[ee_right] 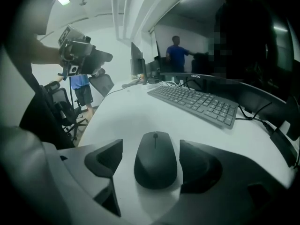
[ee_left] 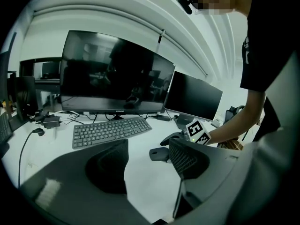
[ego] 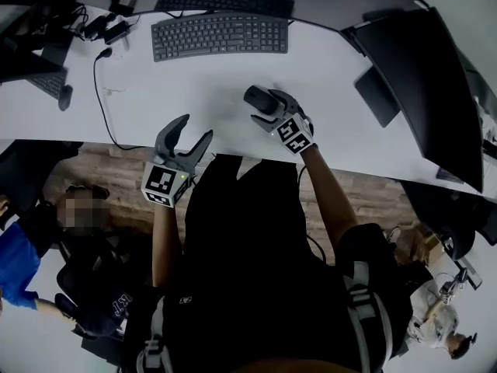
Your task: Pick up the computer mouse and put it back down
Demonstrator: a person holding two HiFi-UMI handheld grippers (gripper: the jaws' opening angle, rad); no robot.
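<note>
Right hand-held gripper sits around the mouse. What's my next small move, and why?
Probably close the right hand-held gripper on the black rounded plastic computer mouse: its jaws stand apart either side of it, gaps showing, and the mouse lies flat on the white desk.

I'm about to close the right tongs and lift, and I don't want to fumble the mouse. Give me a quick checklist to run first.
1. Mouse centred between the right tongs: ok, one jaw on each side.
2. Right tongs gripping the mouse: not ok, jaws apart, desk shows in both gaps.
3. Mouse flat on the desk: ok.
4. Keyboard clear of the mouse: ok, it lies apart, farther ahead.
5. Left tongs out of the way: ok, open, empty, off to the side.
</note>
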